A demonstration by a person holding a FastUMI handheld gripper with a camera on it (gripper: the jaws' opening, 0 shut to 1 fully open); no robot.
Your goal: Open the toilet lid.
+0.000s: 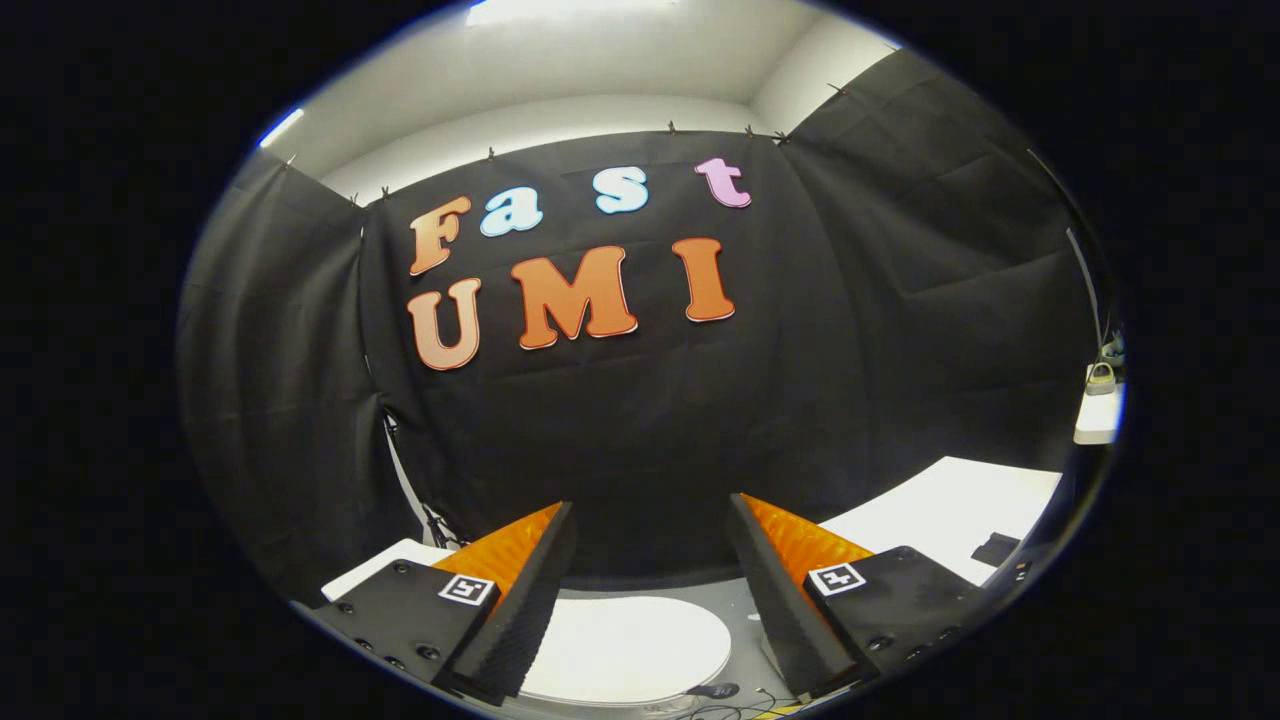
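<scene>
Orange tongs wide apart, holding nothing

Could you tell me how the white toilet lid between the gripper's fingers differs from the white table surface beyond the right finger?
The toilet lid has a rounded, oval outline, while the white table has straight edges and a corner. The lid lies low, beneath the open gripper, with nothing on the part that shows; the table sits farther off, beyond the right finger, and carries a small dark object. Both are plain white, flat and untouched by the fingers.
</scene>
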